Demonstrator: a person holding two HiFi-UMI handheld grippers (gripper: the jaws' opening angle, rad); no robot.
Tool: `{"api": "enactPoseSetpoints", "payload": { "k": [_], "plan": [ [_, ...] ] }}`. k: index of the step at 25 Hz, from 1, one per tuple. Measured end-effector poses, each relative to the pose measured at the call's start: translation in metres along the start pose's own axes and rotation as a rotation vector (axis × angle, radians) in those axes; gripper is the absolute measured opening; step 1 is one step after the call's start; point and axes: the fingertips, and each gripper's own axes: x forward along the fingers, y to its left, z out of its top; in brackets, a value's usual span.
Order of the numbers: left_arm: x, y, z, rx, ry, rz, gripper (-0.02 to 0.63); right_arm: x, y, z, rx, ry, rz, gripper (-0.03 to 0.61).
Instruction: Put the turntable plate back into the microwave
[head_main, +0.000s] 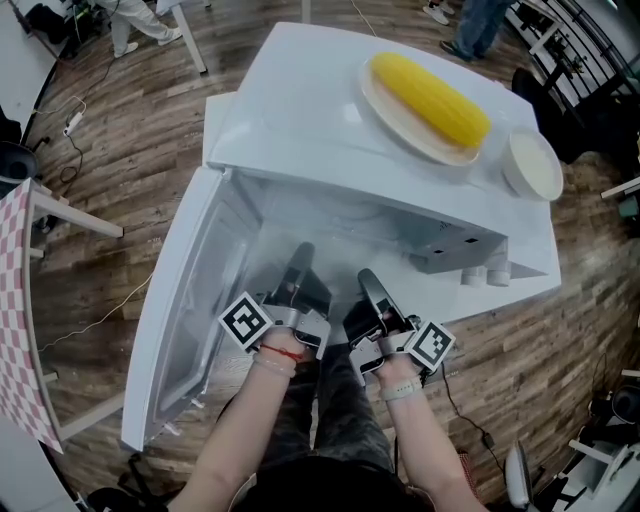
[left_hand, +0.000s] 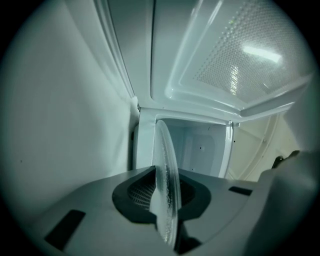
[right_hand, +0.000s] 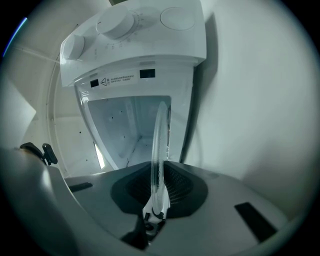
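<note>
The clear glass turntable plate (left_hand: 167, 170) stands edge-on between the jaws of my left gripper (left_hand: 165, 202), which is shut on its rim. My right gripper (right_hand: 157, 192) is shut on the same plate (right_hand: 160, 145), also seen edge-on. In the head view both grippers, left (head_main: 300, 265) and right (head_main: 370, 288), are side by side at the mouth of the white microwave (head_main: 330, 130). The plate is too clear to make out there. The microwave cavity (right_hand: 127, 130) lies straight ahead, and its door (head_main: 185, 320) hangs open to the left.
On the microwave's top sits a corn cob (head_main: 430, 98) on an oval plate (head_main: 385, 105), with a white bowl (head_main: 531, 165) beside it. The control panel with two knobs (right_hand: 117, 22) is at the cavity's right. A checked table (head_main: 15, 300) stands at left on the wood floor.
</note>
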Motion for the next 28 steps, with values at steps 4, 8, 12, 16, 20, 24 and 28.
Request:
{"api": "enactPoseSetpoints", "payload": {
  "k": [4,8,12,16,20,24,28],
  "plan": [
    [-0.001,-0.001,0.001,-0.005,-0.004,-0.004,0.038,0.002,-0.001,0.001,0.013,0.003,-0.004,0.046],
    [-0.003,-0.003,-0.004,0.043,0.049,0.008,0.038,0.004,0.000,0.003,0.024,-0.003,-0.001,0.048],
    [-0.007,-0.005,-0.011,0.030,0.069,-0.007,0.038,0.008,0.002,0.004,0.032,-0.012,-0.004,0.048],
    [-0.011,-0.004,-0.021,0.002,0.087,-0.016,0.038,0.014,0.000,0.010,0.020,-0.020,-0.014,0.048],
    [-0.011,-0.003,-0.024,-0.009,0.089,-0.008,0.038,0.019,0.000,0.014,0.015,-0.025,-0.018,0.048],
    [-0.012,-0.003,-0.024,0.010,0.093,-0.003,0.038,0.021,-0.001,0.015,0.012,-0.026,-0.022,0.046],
    [-0.011,-0.002,-0.026,0.022,0.100,0.004,0.038,0.023,-0.004,0.018,0.007,-0.032,-0.033,0.046]
  ]
}}
